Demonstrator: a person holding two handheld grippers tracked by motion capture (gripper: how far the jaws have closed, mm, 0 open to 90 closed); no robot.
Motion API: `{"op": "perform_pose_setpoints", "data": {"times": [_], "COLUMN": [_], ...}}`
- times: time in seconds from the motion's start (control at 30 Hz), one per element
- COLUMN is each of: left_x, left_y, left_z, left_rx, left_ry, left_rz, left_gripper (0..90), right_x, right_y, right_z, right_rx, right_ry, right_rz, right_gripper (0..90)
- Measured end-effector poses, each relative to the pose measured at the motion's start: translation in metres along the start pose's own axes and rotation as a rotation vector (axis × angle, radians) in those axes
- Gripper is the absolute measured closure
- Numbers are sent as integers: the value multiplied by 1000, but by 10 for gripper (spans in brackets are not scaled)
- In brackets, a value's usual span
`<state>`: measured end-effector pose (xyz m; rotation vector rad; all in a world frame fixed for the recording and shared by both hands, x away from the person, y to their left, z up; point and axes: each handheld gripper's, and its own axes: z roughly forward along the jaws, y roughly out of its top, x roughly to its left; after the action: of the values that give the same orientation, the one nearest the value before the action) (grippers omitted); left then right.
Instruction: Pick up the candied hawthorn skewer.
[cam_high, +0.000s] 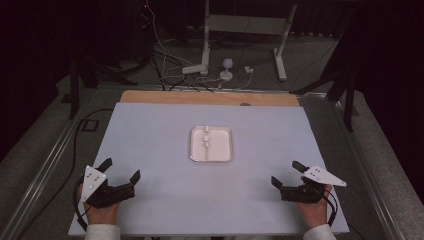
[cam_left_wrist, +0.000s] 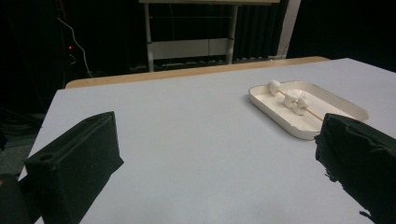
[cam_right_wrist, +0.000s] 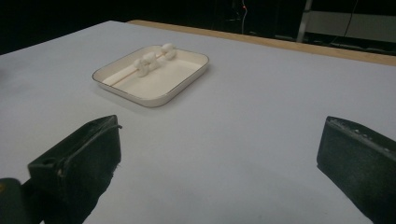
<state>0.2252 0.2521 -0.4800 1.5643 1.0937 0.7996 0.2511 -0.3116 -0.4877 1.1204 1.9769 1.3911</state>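
Work not begun: left gripper (cam_high: 121, 174) and right gripper (cam_high: 286, 173) both gape empty, near edge, skewer (cam_high: 206, 139) untouched in tray (cam_high: 196, 157).

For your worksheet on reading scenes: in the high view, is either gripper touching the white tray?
No: the left gripper and right gripper sit near the table's front edge, well apart from the tray at its middle.

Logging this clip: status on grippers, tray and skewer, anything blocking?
Left gripper and right gripper open, empty, at near edge. Skewer with white pieces lies in tray, mid-table. Nothing in the way.
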Motion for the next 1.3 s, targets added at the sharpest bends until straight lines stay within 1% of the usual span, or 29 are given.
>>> {"op": "perform_pose_setpoints", "data": {"times": [0.1,0.13,0.2,0.27,0.37,0.47,0.57,0.63,0.7,0.73,0.77,0.83,0.9,1.1,1.23,1.3], "left_x": [0,-1,-1,-1,-1,-3,-6,-7,-8,-8,-9,-9,-8,-8,-12,-15], "left_y": [-1,-1,-1,-1,-3,-2,2,6,12,14,17,22,26,36,41,45], "left_z": [0,-1,-1,-1,-2,-1,1,4,6,7,9,12,14,25,36,41], "left_rx": [3,2,-3,-2,-4,-8,9,18,18,22,28,27,27,35,52,49], "left_ry": [4,5,6,4,6,16,28,28,14,7,9,8,-4,-21,-40,-42], "left_rz": [2,1,0,-9,-11,-3,6,-13,-33,-37,-34,-34,-49,-81,-76,-76], "left_gripper": [7,7,7,7,6,6,7,7,7,7,7,7,7,7,7,7], "right_x": [0,0,1,1,1,1,0,0,1,2,2,3,3,3,3,3], "right_y": [0,0,1,1,1,1,0,0,0,0,0,0,0,-1,-1,-1], "right_z": [0,-1,-1,-1,-1,-1,-2,-2,-2,-2,-1,-1,-1,-1,-2,-2], "right_rx": [-3,-15,-19,-21,-31,-35,-36,-36,-33,-32,-32,-32,-31,-28,-29,-29], "right_ry": [1,4,4,3,4,1,-5,-8,-10,-10,-11,-13,-14,-17,-18,-18], "right_rz": [-1,-6,-15,-17,-20,-23,-20,-19,-25,-28,-30,-32,-32,-29,-31,-29], "right_gripper": [0,0,0,0,0,0,0,0,0,0,0,0,0,0,0,0]}}
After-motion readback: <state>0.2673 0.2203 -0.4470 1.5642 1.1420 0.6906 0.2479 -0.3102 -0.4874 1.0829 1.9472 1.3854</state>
